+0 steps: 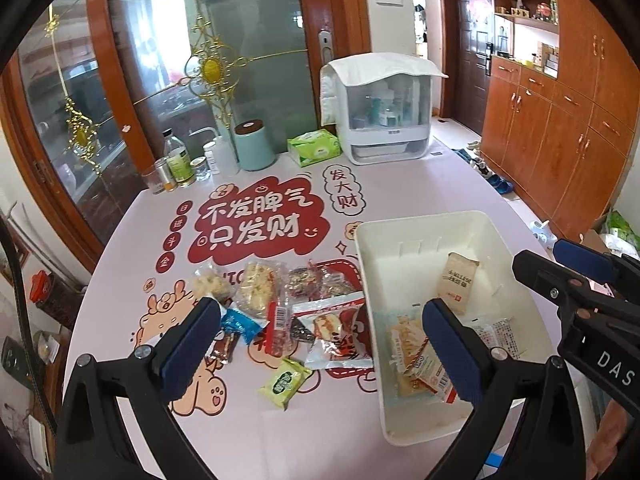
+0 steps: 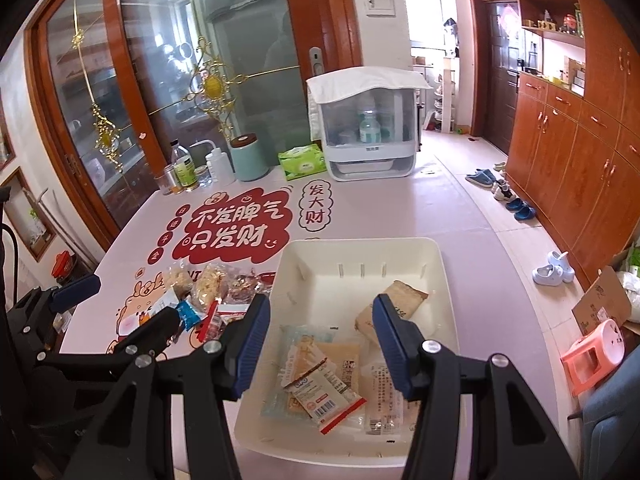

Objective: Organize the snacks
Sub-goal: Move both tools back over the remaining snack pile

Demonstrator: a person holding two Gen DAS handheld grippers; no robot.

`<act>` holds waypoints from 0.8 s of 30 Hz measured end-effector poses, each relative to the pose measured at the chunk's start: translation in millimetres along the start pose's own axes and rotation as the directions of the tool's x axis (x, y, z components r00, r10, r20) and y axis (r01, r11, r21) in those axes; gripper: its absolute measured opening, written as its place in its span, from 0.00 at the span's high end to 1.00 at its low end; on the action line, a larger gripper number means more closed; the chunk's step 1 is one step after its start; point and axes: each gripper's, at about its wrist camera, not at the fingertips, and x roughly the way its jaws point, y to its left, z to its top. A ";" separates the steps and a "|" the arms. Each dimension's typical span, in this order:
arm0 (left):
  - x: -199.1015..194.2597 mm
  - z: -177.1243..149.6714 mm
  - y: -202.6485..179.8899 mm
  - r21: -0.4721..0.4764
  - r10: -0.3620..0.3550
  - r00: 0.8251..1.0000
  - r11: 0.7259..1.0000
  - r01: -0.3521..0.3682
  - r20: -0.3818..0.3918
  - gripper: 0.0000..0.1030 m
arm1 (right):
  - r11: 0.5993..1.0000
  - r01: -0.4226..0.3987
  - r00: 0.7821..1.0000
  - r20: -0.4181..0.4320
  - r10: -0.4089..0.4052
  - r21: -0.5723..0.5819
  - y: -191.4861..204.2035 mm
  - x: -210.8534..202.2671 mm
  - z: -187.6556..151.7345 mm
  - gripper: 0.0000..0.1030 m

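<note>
1. "不发脾气 只发财" is written in white on the red cloud (image 1: pixel 260 218) on the bench.
2. "发大财" is written in the small bubble (image 1: pixel 345 189) beside it.
3. "DAS" is printed on the right claw (image 1: pixel 614 368).

A white rectangular bin (image 2: pixel 362 256) sits at the table's 4 o'clock side, holding about four flat snack packets (image 2: pixel 320 384); a tan one (image 2: pixel 396 300) leans on its far wall. At its 9 o'clock, loose wrapped snacks (image 1: pixel 280 312) lie clustered, a green packet (image 1: pixel 285 383) nearest.
</note>
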 end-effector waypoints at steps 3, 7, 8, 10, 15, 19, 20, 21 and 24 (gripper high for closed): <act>-2.9 -3.8 8.9 -0.017 0.027 1.000 0.999 -0.027 -0.002 0.02 | 1.000 -0.021 1.000 -0.006 0.020 -0.019 6.2 2.4 -0.4 0.47; -6.5 -9.8 22.1 -0.036 0.065 0.998 0.997 -0.066 -0.005 0.02 | 0.997 -0.056 0.998 -0.013 0.055 -0.050 19.8 6.7 0.6 0.47; -7.7 -11.9 26.9 -0.042 0.080 0.997 0.996 -0.080 -0.008 0.02 | 0.996 -0.068 0.998 -0.015 0.068 -0.058 24.3 7.8 1.2 0.47; -9.7 -15.5 35.8 -0.055 0.103 0.995 0.993 -0.103 -0.013 0.02 | 0.993 -0.090 0.996 -0.019 0.089 -0.072 32.1 11.1 3.1 0.47; -10.2 -27.8 66.6 -0.100 0.162 0.986 0.981 -0.166 -0.048 0.02 | 0.983 -0.148 0.989 -0.042 0.144 -0.109 57.9 22.2 6.4 0.47; -9.5 -40.9 104.3 -0.152 0.225 0.970 0.960 -0.236 -0.089 0.02 | 0.973 -0.190 0.981 -0.065 0.183 -0.132 78.8 32.5 7.9 0.48; -9.4 -43.8 112.3 -0.162 0.235 0.967 0.955 -0.248 -0.098 0.02 | 0.971 -0.196 0.980 -0.070 0.188 -0.137 83.4 34.4 7.9 0.48; -8.4 -46.4 120.5 -0.171 0.244 0.964 0.950 -0.260 -0.109 0.02 | 0.968 -0.206 0.977 -0.078 0.196 -0.142 89.4 38.6 8.3 0.48; -2.2 -56.2 150.5 -0.199 0.271 0.951 0.934 -0.296 -0.147 0.02 | 0.963 -0.225 0.972 -0.108 0.211 -0.146 102.5 53.2 10.1 0.48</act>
